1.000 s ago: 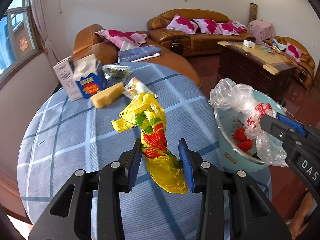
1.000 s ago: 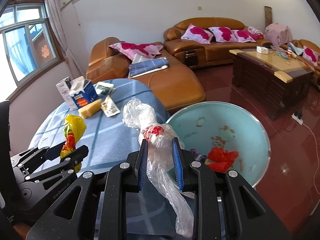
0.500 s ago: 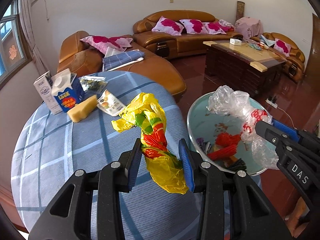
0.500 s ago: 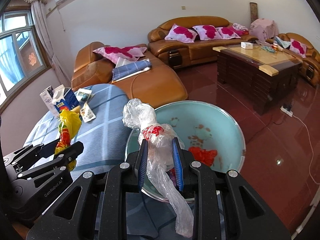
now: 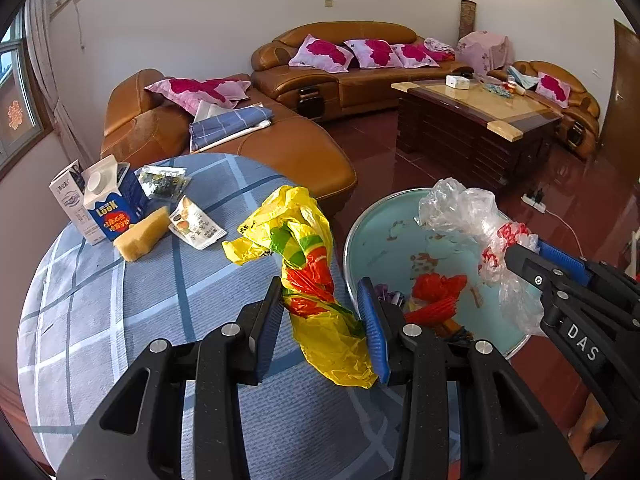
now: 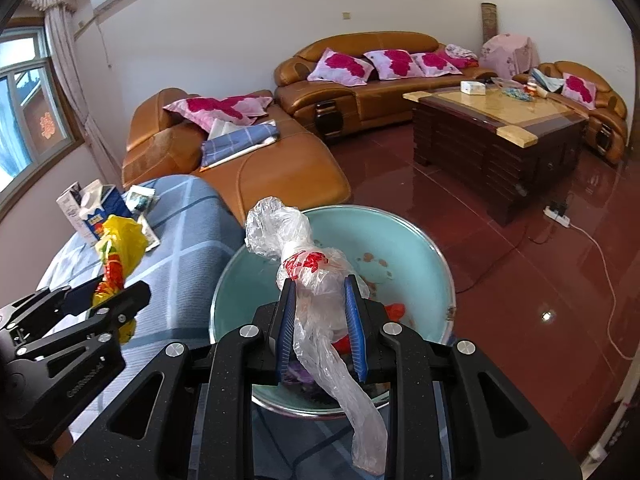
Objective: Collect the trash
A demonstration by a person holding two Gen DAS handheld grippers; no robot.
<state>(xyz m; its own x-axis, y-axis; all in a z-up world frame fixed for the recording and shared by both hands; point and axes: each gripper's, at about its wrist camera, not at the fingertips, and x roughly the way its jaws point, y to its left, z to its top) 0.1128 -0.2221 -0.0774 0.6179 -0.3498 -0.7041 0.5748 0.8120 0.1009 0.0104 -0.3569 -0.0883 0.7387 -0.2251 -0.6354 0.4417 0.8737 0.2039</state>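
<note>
Brown leather sofa [image 5: 344,60], dark wooden coffee table [image 6: 496,128]

Both grippers tilt downward side by side, the left gripper [image 5: 322,316] and the right gripper [image 6: 318,320] each clamped narrowly on crumpled plastic.

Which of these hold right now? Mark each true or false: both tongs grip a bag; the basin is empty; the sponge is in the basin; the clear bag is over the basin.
1. Both tongs grip a bag. True: the left tongs hold the yellow bag, the right tongs the clear bag.
2. The basin is empty. False: red trash lies in it.
3. The sponge is in the basin. False: it lies on the table by the carton.
4. The clear bag is over the basin. True.
</note>
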